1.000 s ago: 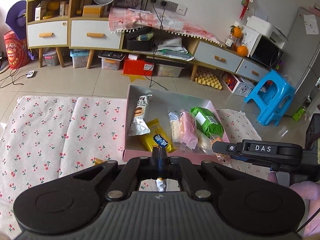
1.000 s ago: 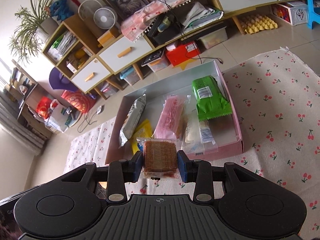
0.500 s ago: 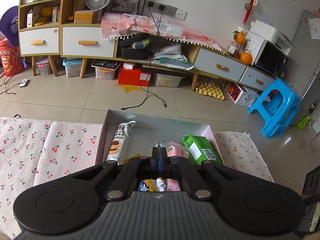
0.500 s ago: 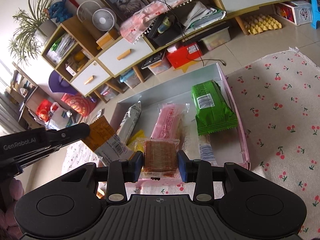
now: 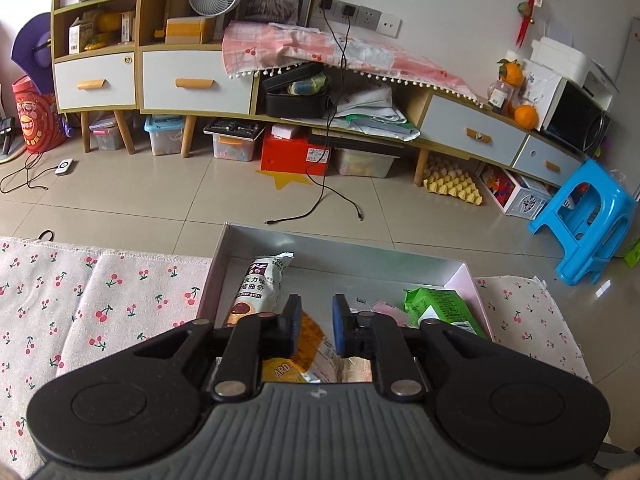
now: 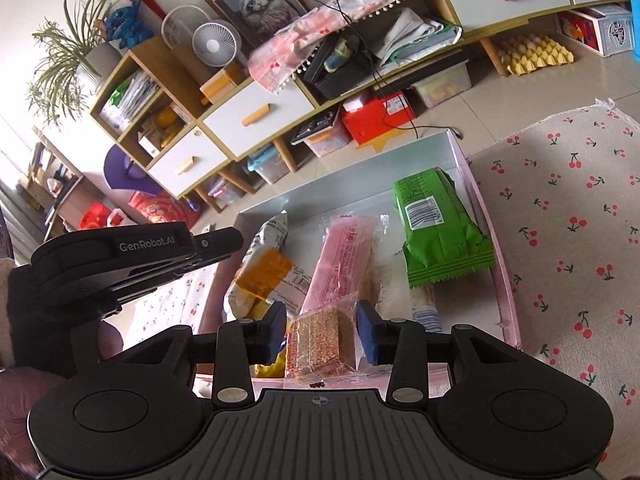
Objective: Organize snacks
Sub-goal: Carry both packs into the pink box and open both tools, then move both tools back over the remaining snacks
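Note:
A pink box (image 6: 505, 280) on the cherry-print cloth holds several snacks: a green pack (image 6: 438, 224), a pink pack (image 6: 344, 256), a white cookie pack (image 5: 262, 284) and an orange-labelled pack (image 6: 262, 276). My left gripper (image 5: 313, 326) is open over the box's near left part, with the orange pack (image 5: 310, 344) lying loose below its fingers. It also shows in the right wrist view (image 6: 216, 246). My right gripper (image 6: 321, 330) is open, with a clear-wrapped brown cracker (image 6: 320, 342) between its fingers at the box's near edge.
The cherry-print cloth (image 5: 80, 292) spreads left and right (image 6: 568, 216) of the box. Beyond lie the tiled floor, a low cabinet with drawers (image 5: 196, 82), storage bins, a black cable (image 5: 320, 200) and a blue stool (image 5: 588, 220).
My left gripper has opened and let the orange pack drop into the box. My right gripper has opened around the cracker, which now rests at the box's near edge.

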`<state>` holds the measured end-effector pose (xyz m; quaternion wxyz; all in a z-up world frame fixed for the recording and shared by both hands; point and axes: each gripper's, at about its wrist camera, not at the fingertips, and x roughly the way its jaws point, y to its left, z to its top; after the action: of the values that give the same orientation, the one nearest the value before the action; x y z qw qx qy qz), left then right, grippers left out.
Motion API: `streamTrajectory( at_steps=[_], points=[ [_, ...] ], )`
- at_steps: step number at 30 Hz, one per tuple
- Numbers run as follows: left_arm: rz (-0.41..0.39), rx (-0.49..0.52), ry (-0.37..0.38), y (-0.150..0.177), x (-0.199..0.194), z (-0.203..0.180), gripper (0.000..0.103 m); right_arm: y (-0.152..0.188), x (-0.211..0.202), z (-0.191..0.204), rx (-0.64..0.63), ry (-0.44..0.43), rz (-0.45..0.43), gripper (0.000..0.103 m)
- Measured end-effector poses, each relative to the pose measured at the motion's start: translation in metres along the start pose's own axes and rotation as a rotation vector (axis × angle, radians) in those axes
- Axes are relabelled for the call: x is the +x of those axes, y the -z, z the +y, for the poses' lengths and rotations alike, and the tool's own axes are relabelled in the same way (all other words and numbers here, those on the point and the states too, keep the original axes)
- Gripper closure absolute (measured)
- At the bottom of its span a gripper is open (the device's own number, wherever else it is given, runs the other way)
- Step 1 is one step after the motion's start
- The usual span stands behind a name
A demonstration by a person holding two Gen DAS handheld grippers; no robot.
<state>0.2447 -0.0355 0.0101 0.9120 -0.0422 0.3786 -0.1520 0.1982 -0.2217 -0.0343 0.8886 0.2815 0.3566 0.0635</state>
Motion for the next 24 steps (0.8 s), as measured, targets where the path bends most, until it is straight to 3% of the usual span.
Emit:
streamTrajectory(
  at_steps=[3, 7, 15, 18, 24],
  points=[
    [0.006, -0.01, 0.0, 0.003, -0.003, 0.003, 0.077, -0.001, -0.001, 0.0, 0.0, 0.006, 0.003, 0.064],
    [0.02, 0.008, -0.008, 0.008, -0.011, 0.005, 0.069, -0.002, -0.007, 0.002, 0.0, 0.005, -0.013, 0.051],
    [0.013, 0.03, -0.036, 0.013, -0.028, 0.012, 0.049, -0.002, -0.018, 0.009, -0.025, 0.01, -0.021, 0.042],
    [0.012, 0.032, -0.033, 0.016, -0.034, 0.014, 0.043, -0.001, -0.024, 0.011, -0.025, 0.009, -0.029, 0.033],
    [0.006, 0.054, -0.041, 0.026, -0.047, 0.019, 0.033, 0.001, -0.035, 0.015, -0.033, 0.03, -0.031, 0.031]
  ],
)
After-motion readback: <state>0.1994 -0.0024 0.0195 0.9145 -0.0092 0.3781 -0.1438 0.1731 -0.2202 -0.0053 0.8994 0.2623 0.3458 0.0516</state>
